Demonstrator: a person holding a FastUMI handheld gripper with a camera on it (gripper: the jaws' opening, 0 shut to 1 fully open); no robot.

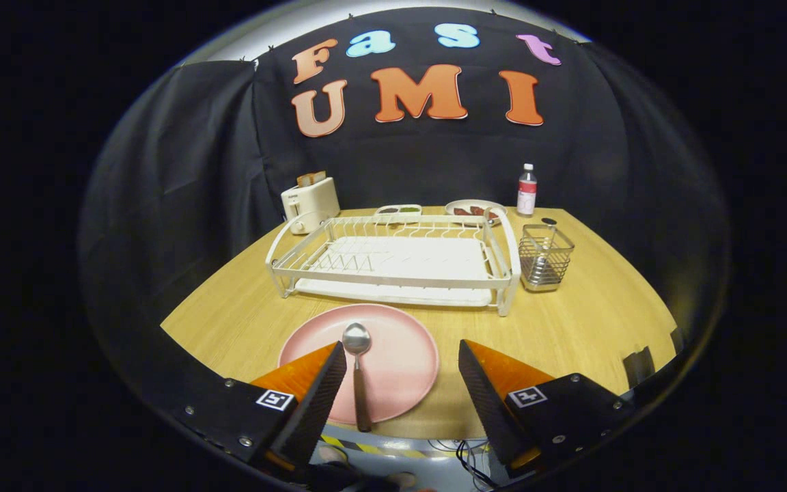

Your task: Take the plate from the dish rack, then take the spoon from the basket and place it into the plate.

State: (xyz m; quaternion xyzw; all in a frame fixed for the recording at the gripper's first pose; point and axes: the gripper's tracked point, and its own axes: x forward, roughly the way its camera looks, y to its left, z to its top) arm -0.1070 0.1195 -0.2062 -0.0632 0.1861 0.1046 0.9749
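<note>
Spoon (356, 372) of grey metal with a dark handle is seen lying on the round pink plate (400, 362) before the white wire dish rack (393, 263) — the final step is judged done — so only withdrawal is called for from the orange-fingered gripper (402, 383), spread wide and empty.

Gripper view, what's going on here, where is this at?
A person's handheld gripper hangs open above the near edge of the table, holding nothing. The pink plate lies on the table in front of the white dish rack, and the spoon lies in it, bowl toward the rack, handle past the near rim. The wire basket stands beside the rack. Both items look placed.
</note>
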